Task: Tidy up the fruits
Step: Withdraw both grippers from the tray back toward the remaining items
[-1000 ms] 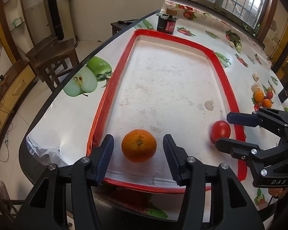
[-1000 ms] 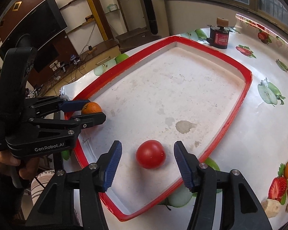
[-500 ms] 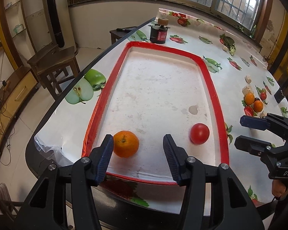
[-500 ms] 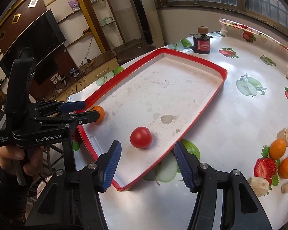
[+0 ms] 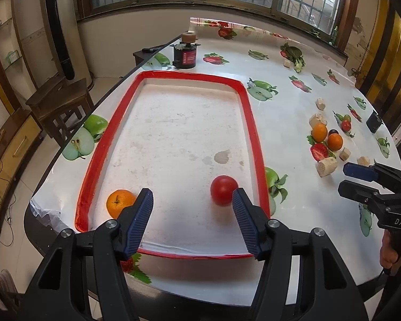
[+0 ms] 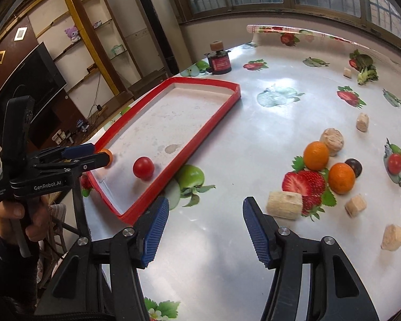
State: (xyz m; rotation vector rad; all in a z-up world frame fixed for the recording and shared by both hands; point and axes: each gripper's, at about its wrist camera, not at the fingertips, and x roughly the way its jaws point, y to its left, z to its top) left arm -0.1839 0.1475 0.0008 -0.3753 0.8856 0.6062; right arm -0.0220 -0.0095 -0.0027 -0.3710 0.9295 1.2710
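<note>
A red-rimmed white tray [image 5: 250, 112] holds an orange [image 5: 119, 203] at its near left corner and a red tomato [image 5: 223, 190] near its right rim. My left gripper [image 5: 192, 195] hovers over the tray's near end. Its jaws are opening and nothing is gripped: the orange lies outside the left finger, and the tomato lies past the right one. My right gripper [image 6: 206, 206] is open over bare tablecloth to the right of the tray [image 6: 200, 144]. Two more oranges [image 6: 316, 155] [image 6: 341, 178] and a dark round fruit [image 6: 353, 166] lie further right.
Several beige cork-like blocks [image 6: 284, 204] are scattered around the loose fruit on the fruit-print tablecloth. A dark jar [image 5: 184, 57] stands beyond the tray's far end. The table edge runs close along the tray's left side, with a wooden stool [image 5: 60, 99] below it.
Both grippers drew back from the tray. The left shifted right off the orange and its jaws widened. The right swung right, leaving the tomato behind, and is over the tablecloth.
</note>
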